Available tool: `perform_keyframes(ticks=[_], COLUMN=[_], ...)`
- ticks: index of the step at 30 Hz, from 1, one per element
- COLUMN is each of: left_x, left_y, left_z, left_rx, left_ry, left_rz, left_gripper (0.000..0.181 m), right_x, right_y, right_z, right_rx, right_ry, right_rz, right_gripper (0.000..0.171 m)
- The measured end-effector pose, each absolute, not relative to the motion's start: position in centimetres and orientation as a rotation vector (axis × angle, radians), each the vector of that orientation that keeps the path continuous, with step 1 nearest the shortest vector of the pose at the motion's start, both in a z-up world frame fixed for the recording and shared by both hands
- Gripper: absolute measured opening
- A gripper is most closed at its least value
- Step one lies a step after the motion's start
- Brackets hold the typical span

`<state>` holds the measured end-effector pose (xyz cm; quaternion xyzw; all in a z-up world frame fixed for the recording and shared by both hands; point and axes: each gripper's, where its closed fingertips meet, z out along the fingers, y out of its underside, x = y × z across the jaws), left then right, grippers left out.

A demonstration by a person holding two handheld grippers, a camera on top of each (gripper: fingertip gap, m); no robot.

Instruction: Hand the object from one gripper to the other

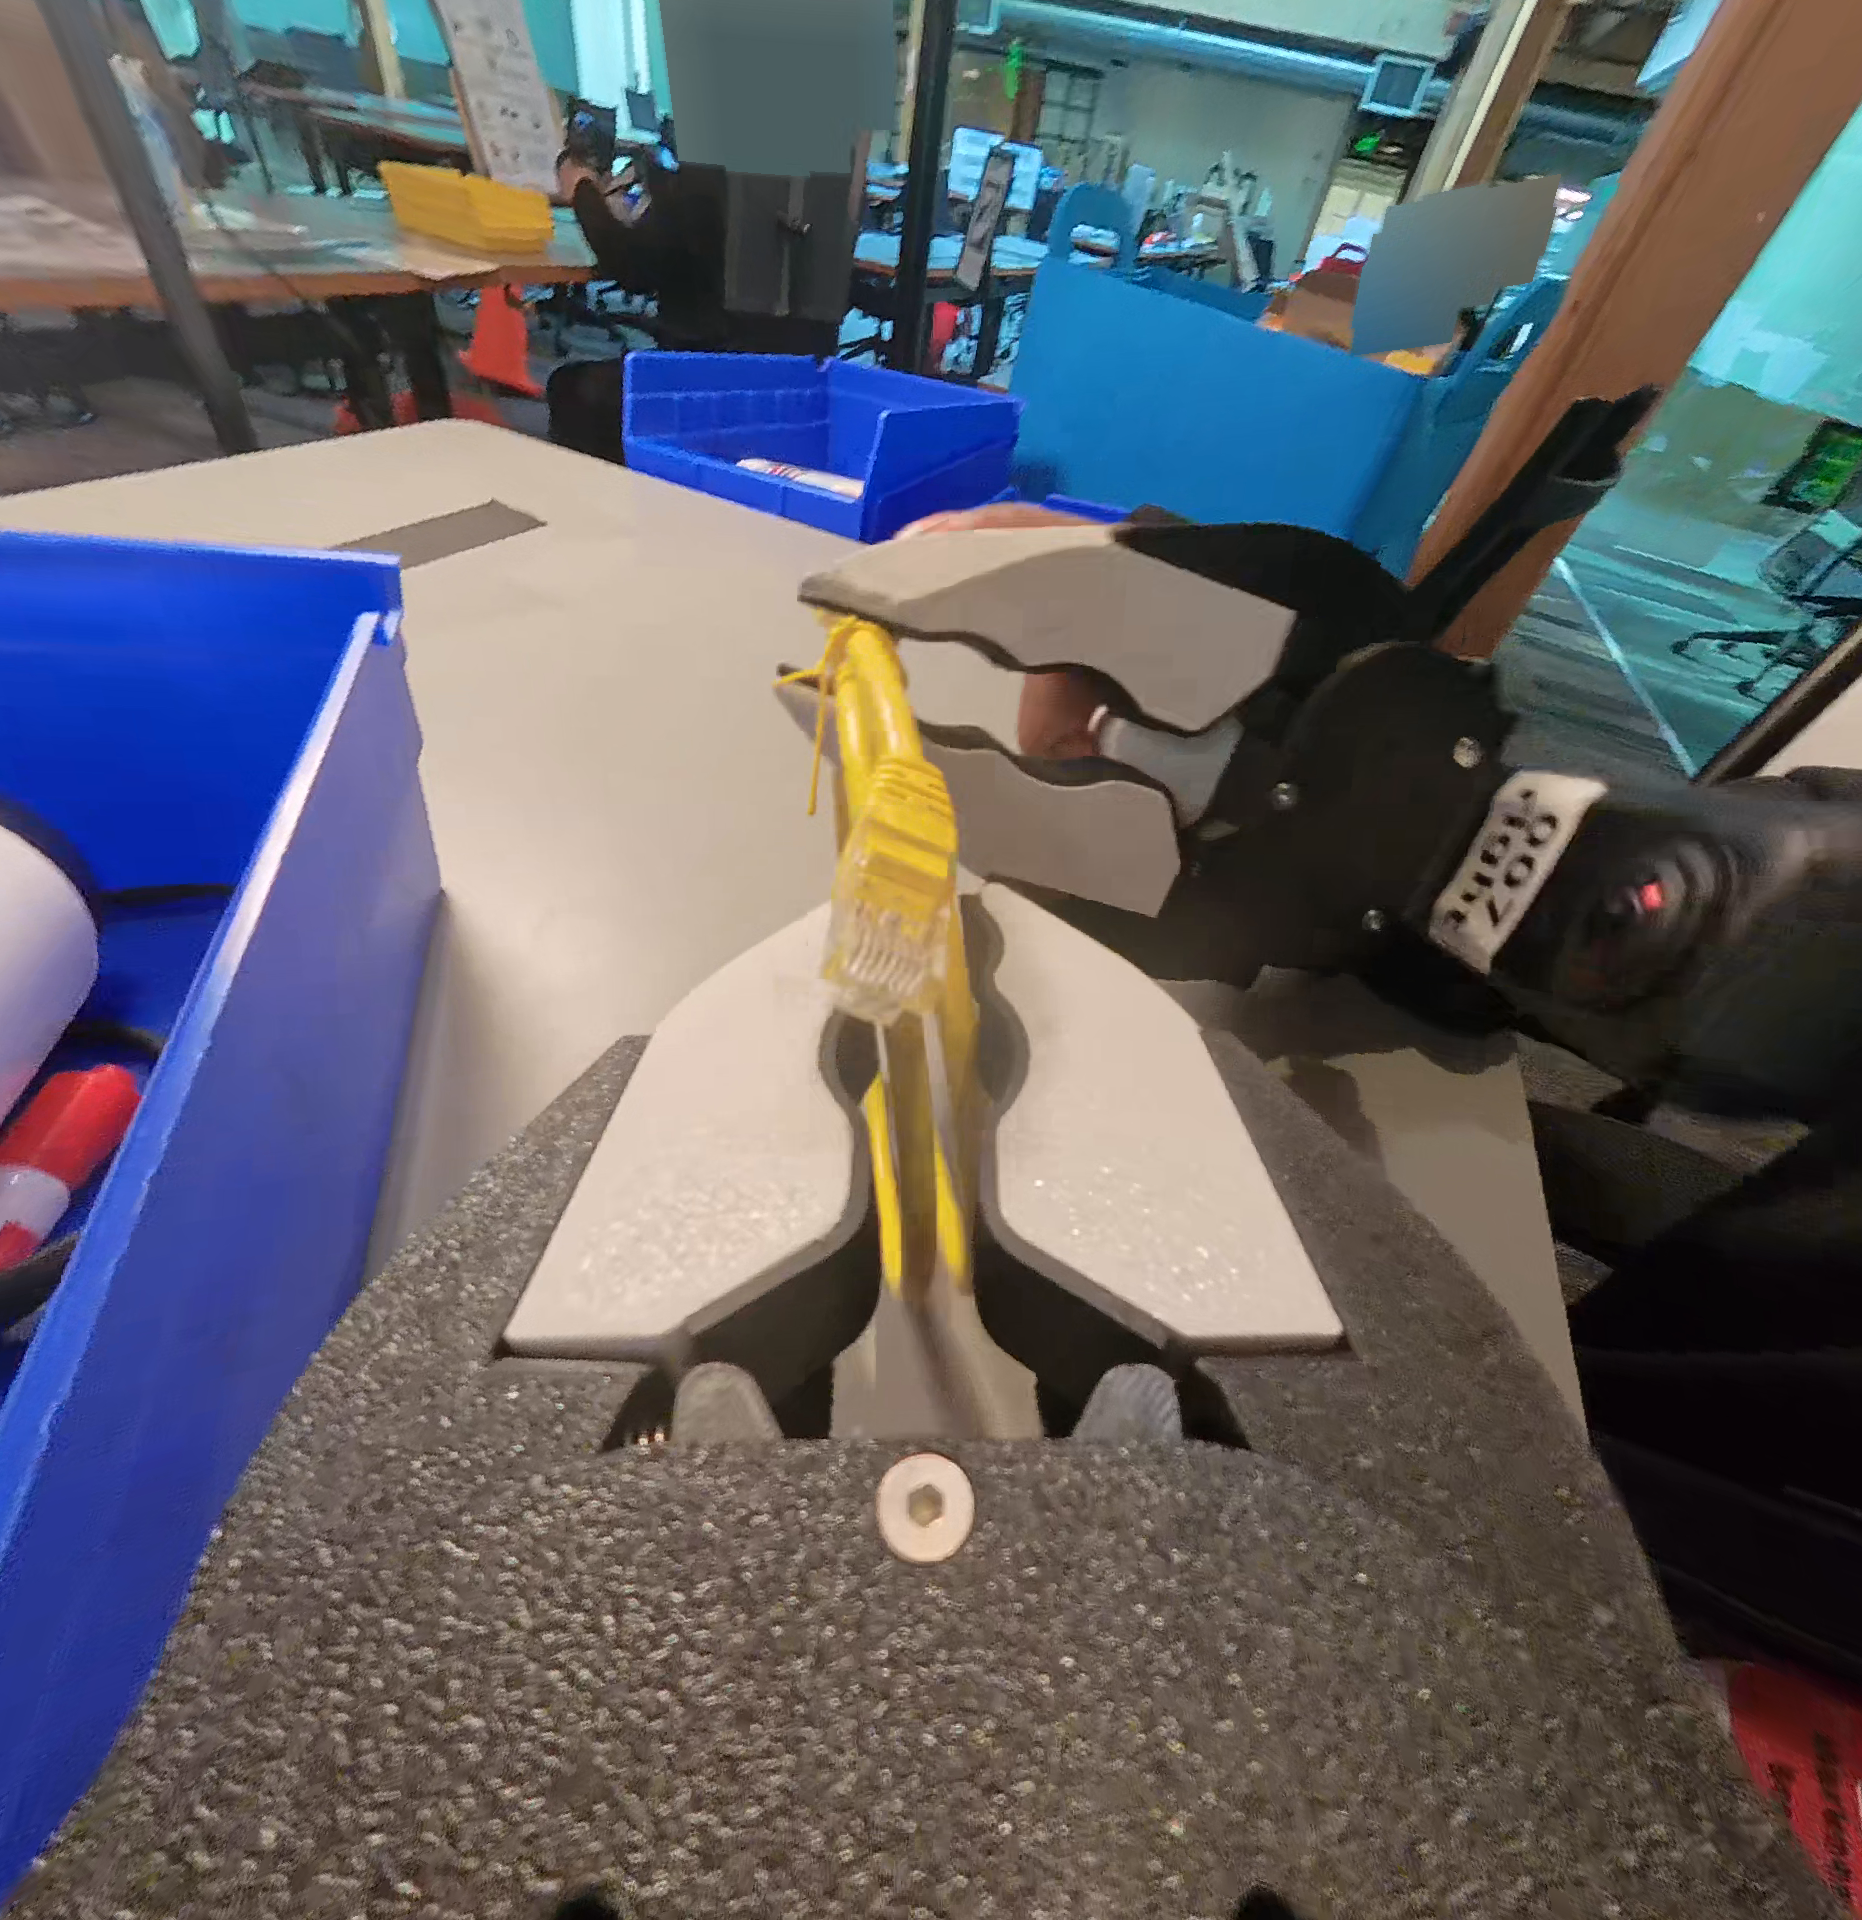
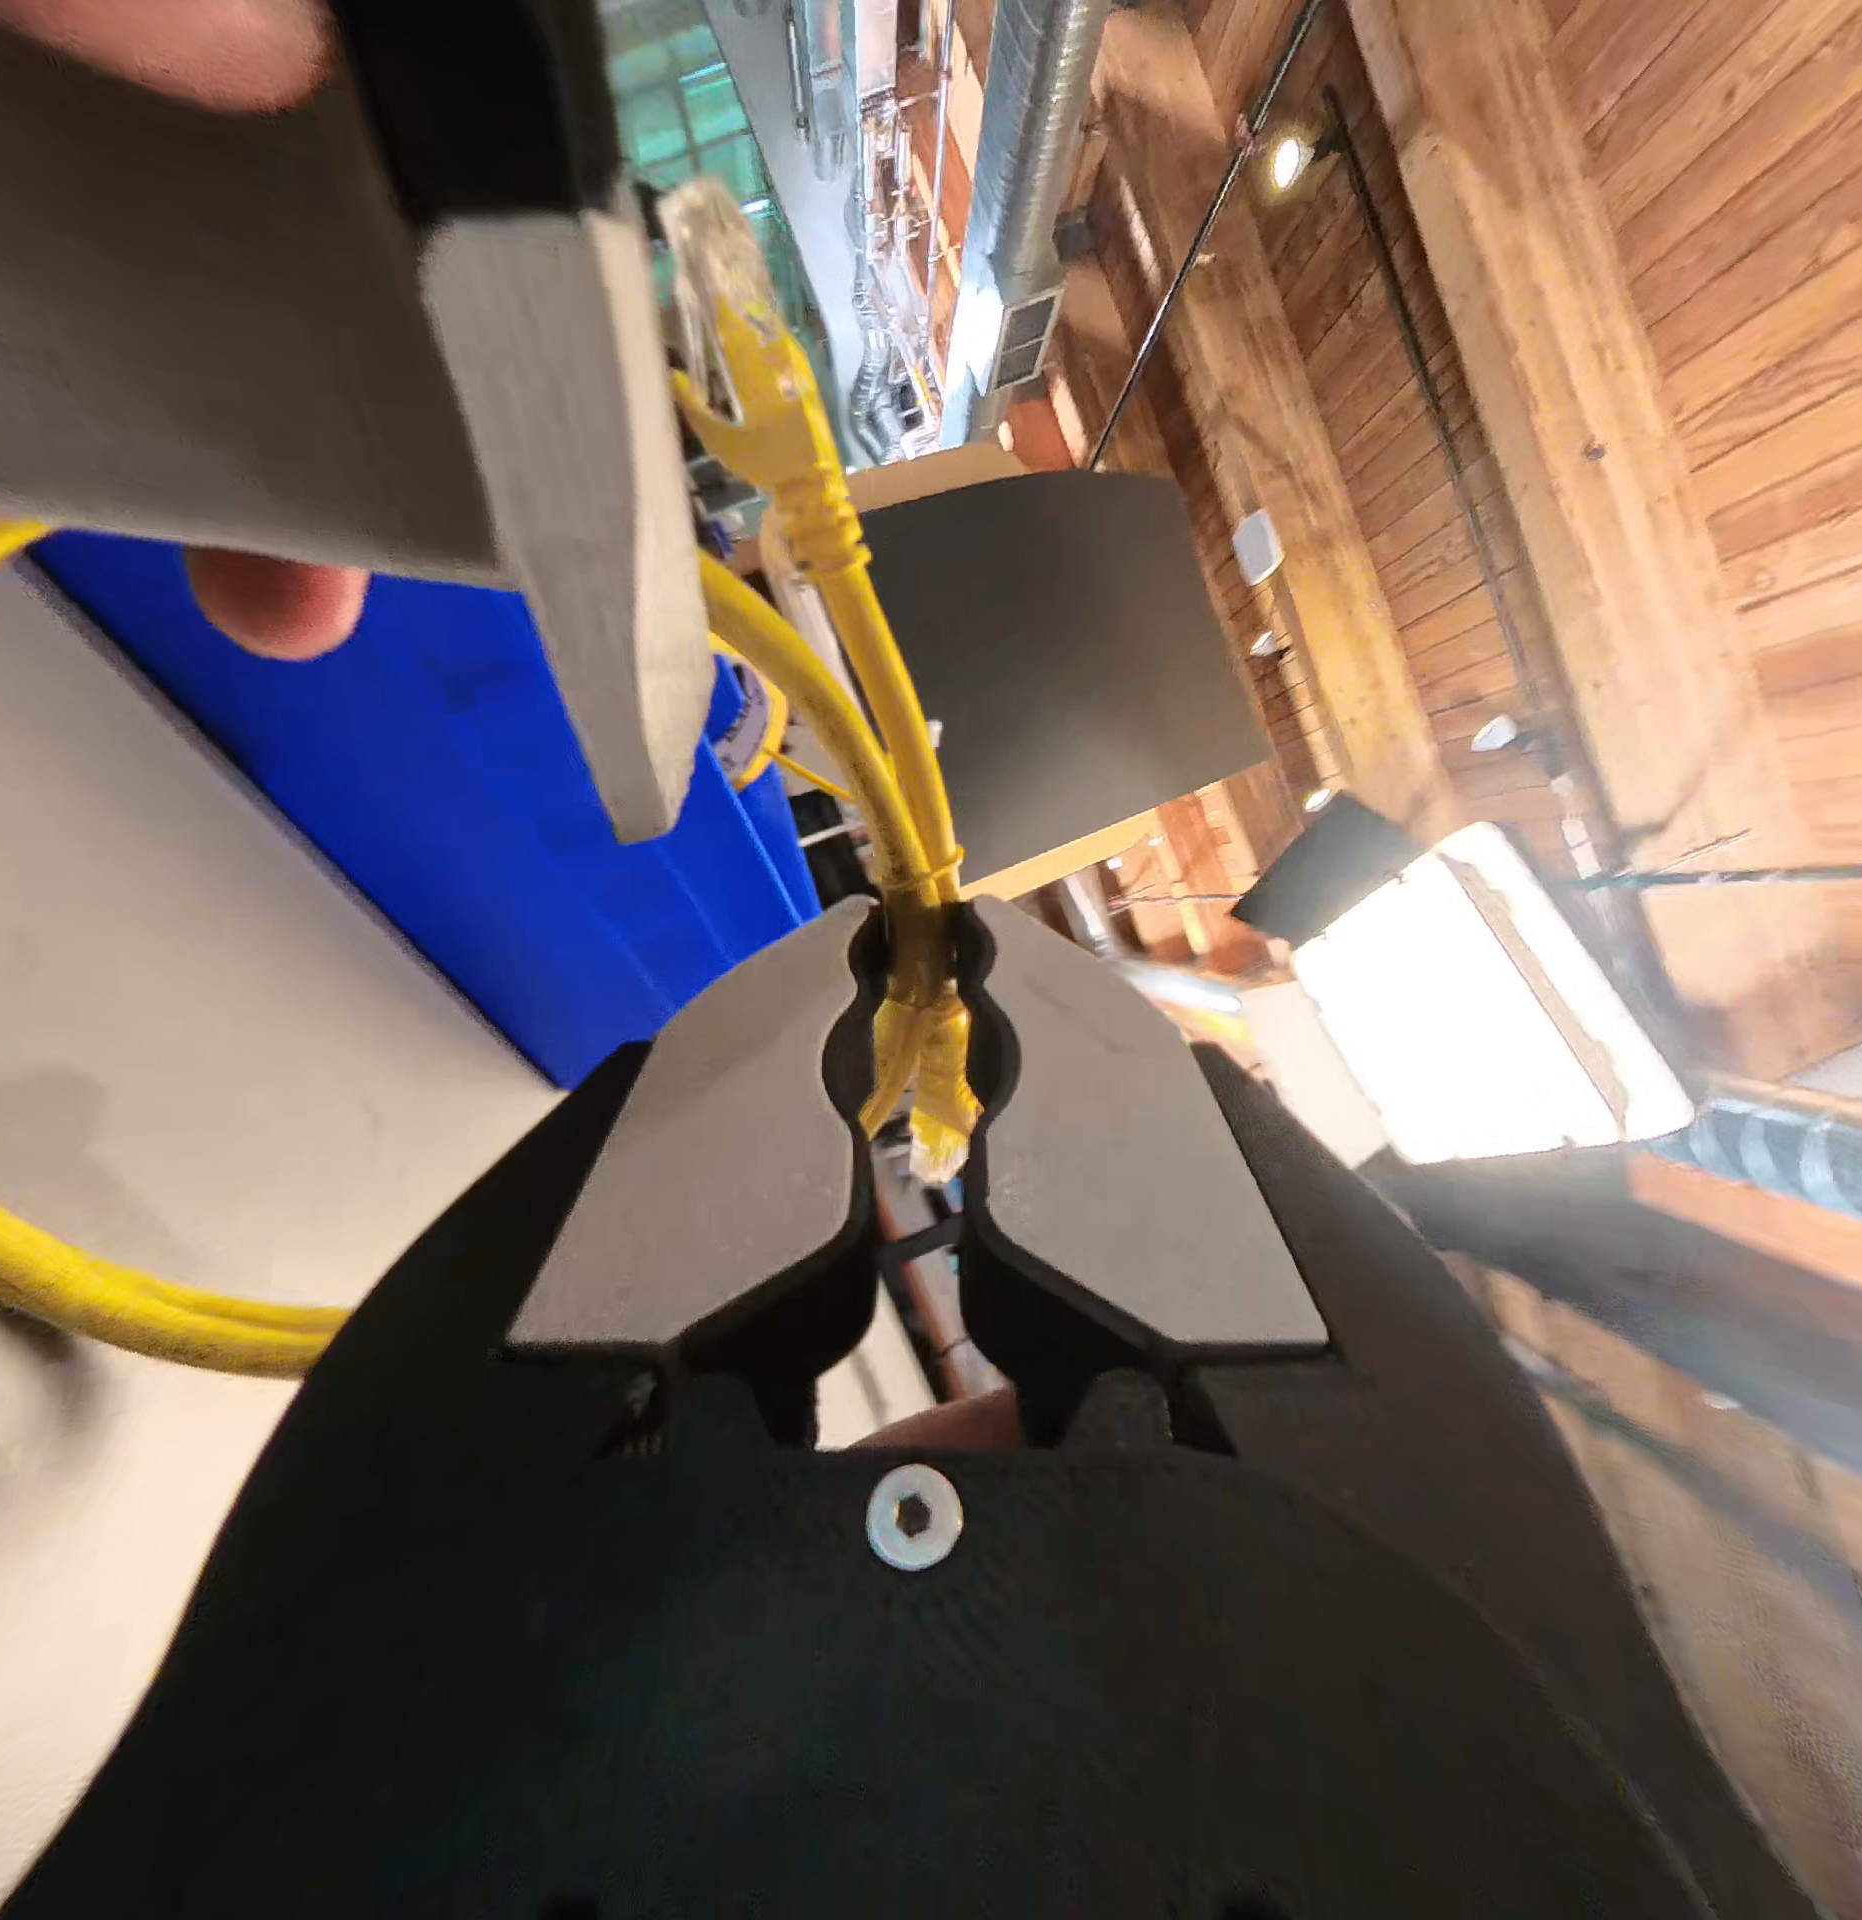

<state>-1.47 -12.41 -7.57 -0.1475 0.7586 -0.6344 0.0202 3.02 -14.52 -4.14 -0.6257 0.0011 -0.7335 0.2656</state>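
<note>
We see the yellow cable (image 1: 899, 862) held above the desk (image 1: 615, 665), pinched by both claws. Our right claw (image 1: 818, 665) is nearly closed on its bundled part near the tip. Our left claw (image 1: 922, 956) is closed too, with the cable's strands running between its fingers and one clear plug just ahead of them. The desk's middle lies bare beneath. A blue bin (image 1: 179, 935) at the left edge holds a white roll and a red-and-white piece; another blue bin (image 1: 833, 436) sits at the far edge.
</note>
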Motion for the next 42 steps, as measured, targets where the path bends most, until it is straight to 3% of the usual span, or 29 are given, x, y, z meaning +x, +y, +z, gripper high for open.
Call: perform_keyframes(ticks=[7, 15, 25, 34, 36, 38, 42], left_x=[-0.4, -0.8, -0.9, -1.9, -2.8, -3.3, -1.7], left_y=[-11.4, -11.7, -9.3, -11.9, -12.3, -12.3, -11.7], left_z=[-5.1, -5.0, -0.7, -6.4, -7.2, -7.2, -6.6], left_rx=[-0.459, -0.388, -0.275, -0.112, -0.048, -0.024, -0.102], left_ry=[2.177, 2.170, 1.994, 2.278, 2.321, 2.325, 2.242], left_rz=[-2.138, -2.187, -2.451, -1.943, -1.903, -1.915, -1.851], left_gripper=[0.059, 0.077, 0.064, 0.062, 0.050, 0.016, 0.012], right_x=[5.8, 6.8, 3.5, -1.7, -2.8, -3.4, -2.5], right_y=[-18.1, -19.1, -15.5, -9.6, -8.8, -8.3, -8.6], right_z=[-4.3, -5.8, -6.1, -9.1, -10.1, -10.7, -10.5], right_rx=[-1.621, -1.441, -1.437, -1.688, -1.759, -1.808, -1.803], right_ry=[0.612, 0.913, 0.715, 0.486, 0.435, 0.403, 0.435], right_rz=[-1.445, -0.790, -0.175, 0.107, 0.130, 0.131, 0.052], right_gripper=[0.011, 0.011, 0.011, 0.011, 0.011, 0.011, 0.016])
